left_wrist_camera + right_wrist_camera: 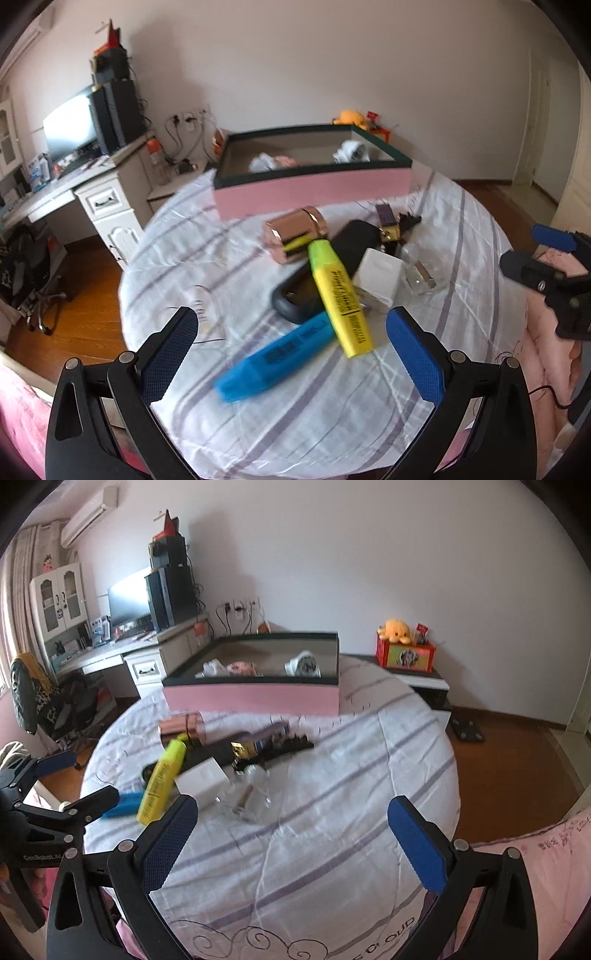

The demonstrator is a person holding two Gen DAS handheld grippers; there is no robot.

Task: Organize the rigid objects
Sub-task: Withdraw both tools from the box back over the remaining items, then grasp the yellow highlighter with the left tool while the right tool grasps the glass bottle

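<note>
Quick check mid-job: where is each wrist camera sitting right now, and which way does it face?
Left wrist: low over the bed, facing the yellow highlighter, blue highlighter and pink box; its own left tool open, the right tool at the right edge.
Right wrist: further right, facing the clear bottle; its own right tool open, the left tool at the left edge.
Shared: the highlighters, the box, the striped quilt.

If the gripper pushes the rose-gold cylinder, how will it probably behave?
The rose-gold cylinder lies on its side, so it would probably roll. Its mirror-like surface looks slippery. The quilt beneath looks soft, which may slow it.
</note>
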